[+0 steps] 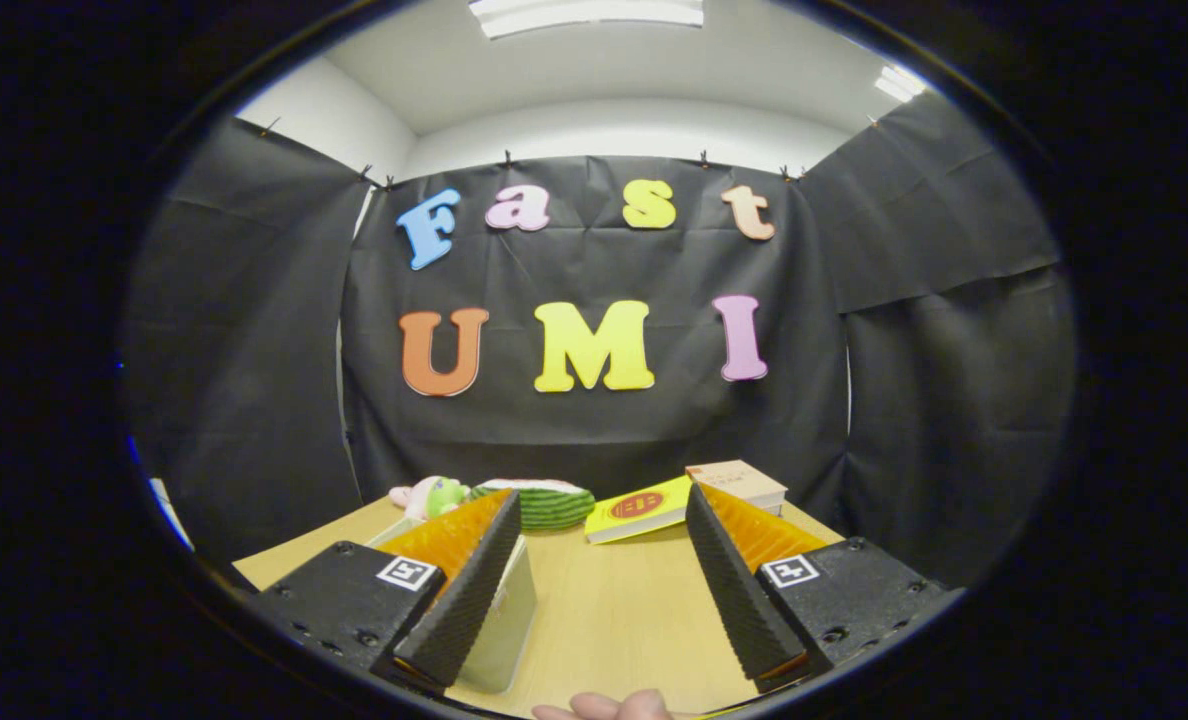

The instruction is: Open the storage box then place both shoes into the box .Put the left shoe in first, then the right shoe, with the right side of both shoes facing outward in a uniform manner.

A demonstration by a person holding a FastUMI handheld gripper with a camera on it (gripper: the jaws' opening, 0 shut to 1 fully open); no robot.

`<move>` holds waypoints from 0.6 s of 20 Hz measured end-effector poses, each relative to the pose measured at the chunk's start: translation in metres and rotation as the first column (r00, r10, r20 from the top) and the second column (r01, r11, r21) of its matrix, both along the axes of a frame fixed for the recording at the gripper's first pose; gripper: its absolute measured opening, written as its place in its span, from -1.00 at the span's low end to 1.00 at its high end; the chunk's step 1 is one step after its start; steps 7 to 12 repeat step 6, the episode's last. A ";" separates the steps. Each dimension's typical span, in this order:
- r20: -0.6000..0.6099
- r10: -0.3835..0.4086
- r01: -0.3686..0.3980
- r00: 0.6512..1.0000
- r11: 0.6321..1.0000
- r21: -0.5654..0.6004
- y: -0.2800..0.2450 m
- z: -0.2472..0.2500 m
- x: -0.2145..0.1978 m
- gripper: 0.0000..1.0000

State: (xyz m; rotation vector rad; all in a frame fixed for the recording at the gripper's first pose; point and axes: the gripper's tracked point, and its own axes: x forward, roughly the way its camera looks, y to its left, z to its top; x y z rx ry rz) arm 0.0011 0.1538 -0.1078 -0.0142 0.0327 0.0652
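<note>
My gripper (599, 505) is open, its two fingers spread wide over a wooden table (609, 610) with nothing between them. A pale translucent box (504, 620) lies just under and beside the left finger (469, 585); most of it is hidden behind that finger, and I cannot tell whether its lid is open. The right finger (729, 575) stands apart from any object.
Beyond the fingers, at the table's far edge, lie a green striped plush (544, 503) with a pink and green toy (424, 495), a yellow book (639, 507) and a brown and white book (739, 482). A person's fingertips (609, 706) show at the near edge. Black cloth walls surround the table.
</note>
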 end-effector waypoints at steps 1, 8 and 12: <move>-0.004 -0.002 0.001 1.000 1.000 -0.003 0.001 -0.002 0.000 1.00; 0.019 0.010 -0.010 1.000 1.000 -0.010 0.006 0.007 -0.002 1.00; 0.019 0.010 -0.010 1.000 1.000 -0.010 0.006 0.007 -0.002 1.00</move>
